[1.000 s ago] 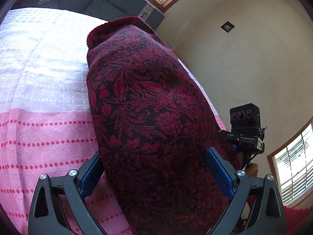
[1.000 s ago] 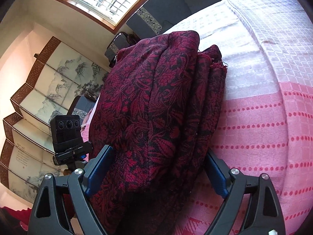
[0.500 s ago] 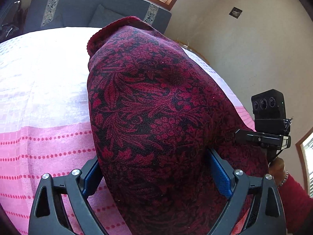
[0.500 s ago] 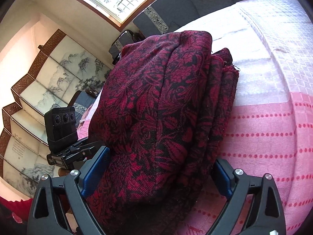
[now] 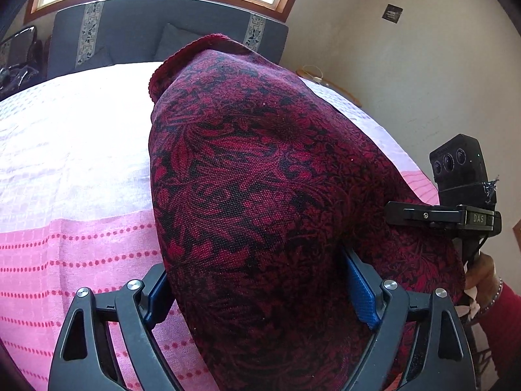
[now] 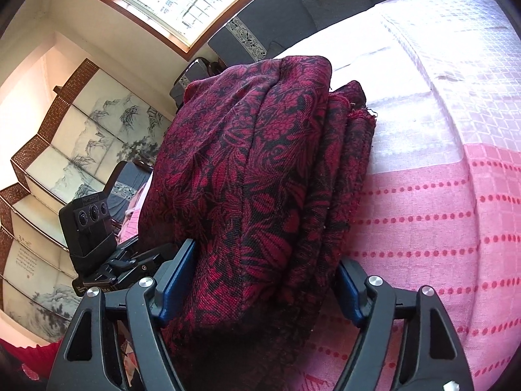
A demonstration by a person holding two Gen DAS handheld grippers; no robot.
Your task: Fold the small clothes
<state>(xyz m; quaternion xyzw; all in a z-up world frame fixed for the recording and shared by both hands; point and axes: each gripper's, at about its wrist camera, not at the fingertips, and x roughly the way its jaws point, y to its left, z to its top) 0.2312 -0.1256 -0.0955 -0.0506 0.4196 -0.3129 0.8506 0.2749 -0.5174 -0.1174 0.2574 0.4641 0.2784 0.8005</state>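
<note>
A folded dark red floral cloth (image 5: 247, 169) lies as a thick bundle on the pink and white bedspread (image 5: 75, 195). My left gripper (image 5: 257, 267) straddles one near end. Its jaws are closing, both blue pads against the fabric, the right pad partly buried in it. In the right wrist view the same cloth (image 6: 254, 163) shows stacked layers along its right side. My right gripper (image 6: 267, 254) is closing on that end, pads pressing into both flanks. Each view shows the other gripper's black camera block (image 5: 462, 169) (image 6: 88, 221) beside the bundle.
A dark grey sofa (image 5: 162, 32) with cushions stands beyond the bed under a window. A painted folding screen (image 6: 81, 137) stands to the left. A bare wall (image 5: 407, 81) is close on the right. A hand in a red sleeve (image 5: 482, 270) holds the right gripper.
The right jaws have drawn in and now pinch the bundle. The left gripper has rolled and tipped, and the cloth now covers its right pad where a gap showed before.
</note>
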